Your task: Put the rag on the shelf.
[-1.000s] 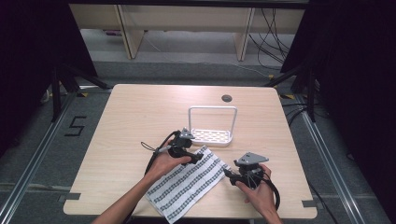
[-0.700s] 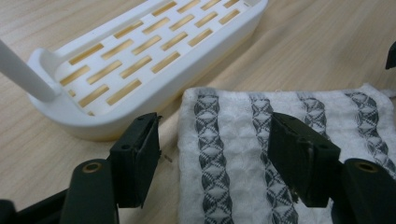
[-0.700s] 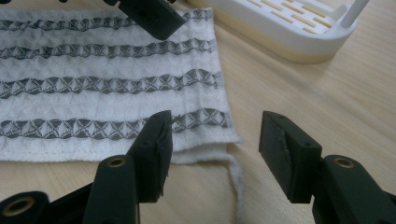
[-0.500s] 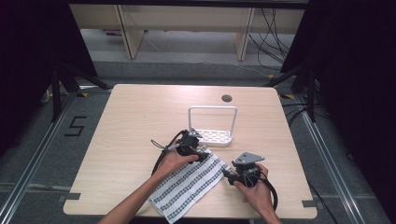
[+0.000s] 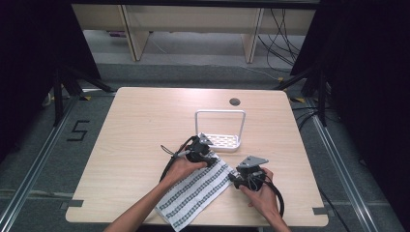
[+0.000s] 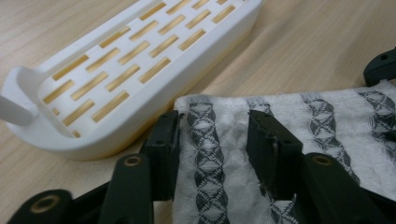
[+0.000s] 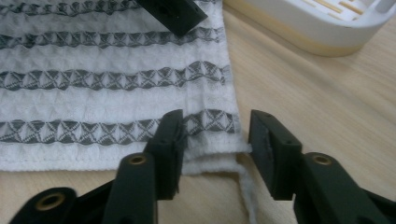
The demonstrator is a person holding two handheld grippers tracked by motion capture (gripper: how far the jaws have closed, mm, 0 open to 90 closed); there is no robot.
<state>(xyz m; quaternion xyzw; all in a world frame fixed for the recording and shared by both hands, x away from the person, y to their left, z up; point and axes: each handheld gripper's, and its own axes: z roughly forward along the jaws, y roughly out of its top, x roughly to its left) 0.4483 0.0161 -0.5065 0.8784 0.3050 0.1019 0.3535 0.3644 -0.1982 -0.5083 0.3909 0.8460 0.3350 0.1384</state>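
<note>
Closing in on the two far corners of a patterned towel that lies flat near the front edge of the table, both tools look set to pinch the cloth. The right gripper straddles the towel's corner, its jaws apart and just closing, with the hem and a loose thread between them but the pads not yet pressing. The left gripper stands over the other corner, jaws likewise apart and just closing, with a strip of cloth between them. I judge this the grasping step; next the jaws need to shut fully on the fabric before any lift or fold. Just beyond the towel sits a white slotted tray with a tall handle, touching or nearly touching the cloth's edge, which could crowd the left tool.
</note>
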